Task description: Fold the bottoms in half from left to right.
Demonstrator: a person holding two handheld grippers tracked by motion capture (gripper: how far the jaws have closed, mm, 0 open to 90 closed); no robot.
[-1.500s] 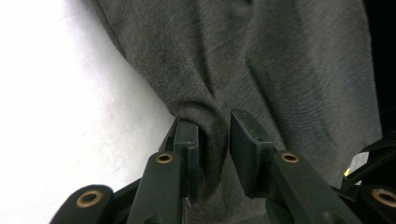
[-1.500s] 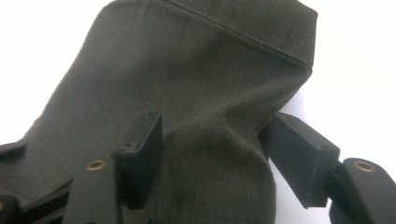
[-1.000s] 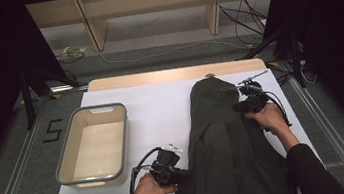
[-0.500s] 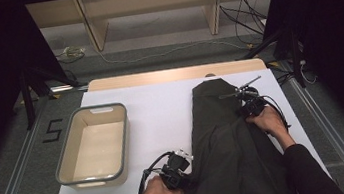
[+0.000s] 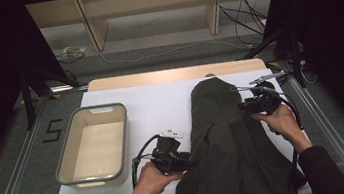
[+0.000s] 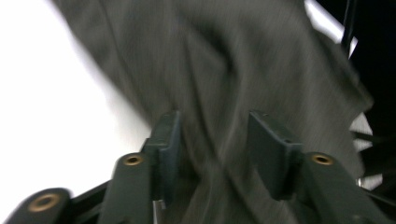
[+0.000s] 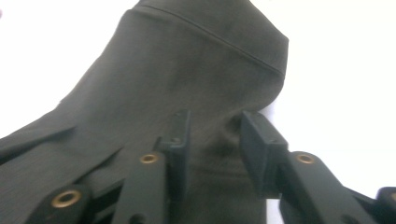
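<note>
Dark olive folded cloth garment [image 5: 232, 144] is lying on the white surface [image 5: 161, 103], at 3 o'clock from the beige plastic tub [image 5: 95, 147]. Left hand-held gripper [image 5: 189, 163] and right hand-held gripper [image 5: 243, 107] have just been opening, cloth lying slack between parted jaws. Folding appears partway; binning is remaining. Garment's 5 o'clock hem is nearing the surface edge.

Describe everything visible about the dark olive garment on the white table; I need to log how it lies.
The dark olive woven garment lies flat and lengthwise on the right half of the white table, narrow stitched end far, wider end at the near edge, with soft folds. The left gripper sits at its left edge, the right gripper at its right edge. Both have just been opening: cloth lies between the parted jaws, unclamped.
</note>
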